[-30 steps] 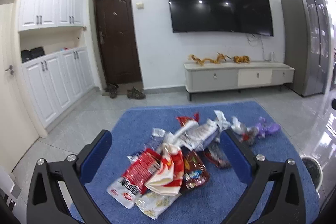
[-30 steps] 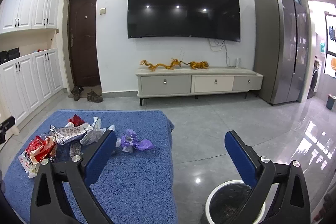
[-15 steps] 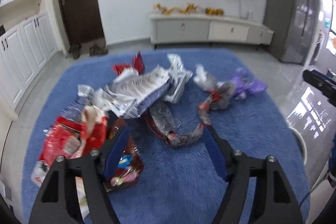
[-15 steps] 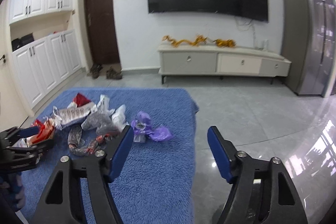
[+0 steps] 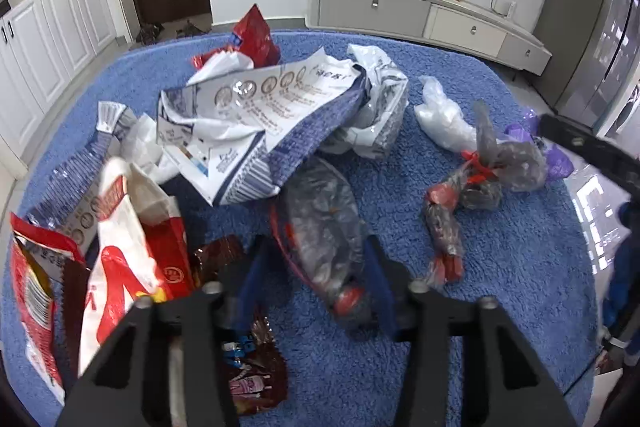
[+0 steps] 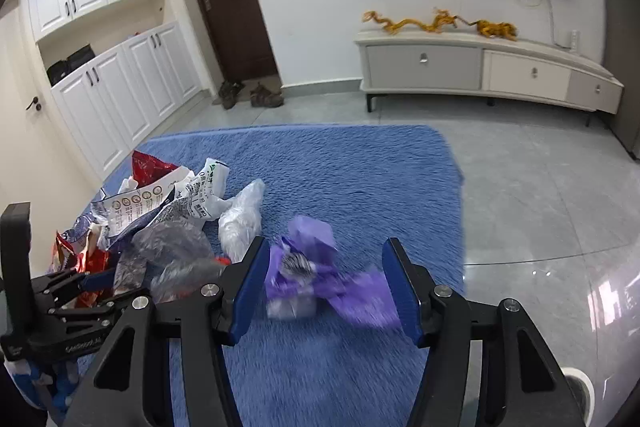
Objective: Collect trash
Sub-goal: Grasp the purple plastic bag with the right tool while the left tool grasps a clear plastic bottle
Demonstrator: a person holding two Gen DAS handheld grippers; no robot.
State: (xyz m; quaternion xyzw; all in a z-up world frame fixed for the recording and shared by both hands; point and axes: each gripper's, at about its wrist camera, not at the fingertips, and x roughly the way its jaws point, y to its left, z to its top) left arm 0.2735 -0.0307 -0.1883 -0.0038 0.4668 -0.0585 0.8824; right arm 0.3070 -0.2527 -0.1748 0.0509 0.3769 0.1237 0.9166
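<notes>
A living room with grey floor tiles, a wall-mounted television and a low media cabinet [image 6: 480,67]; the work surface is a blue rug [image 6: 360,171] strewn with litter. The left gripper [image 5: 316,267] has come down over a grey plastic bag with red trim [image 5: 324,227]; its jaws have just been closing and now stand narrow with the bag between them, though whether the pads already press on it cannot be told. The right gripper [image 6: 324,283] straddles a purple plastic bag [image 6: 316,267] near the rug's right edge; its jaws have likewise been closing, stand about half wide, and gaps show on both sides, so nothing is held yet. Uncollected: a large white-and-blue printed bag [image 5: 256,123], red snack wrappers [image 5: 132,259], a clear bag [image 5: 440,119] and a knotted grey bundle [image 5: 500,163]. A white bin rim [image 6: 576,383] shows at the lower right. Assessment: collection is at an early stage; the first two pick-ups are under way, nearly all the pile remains.
</notes>
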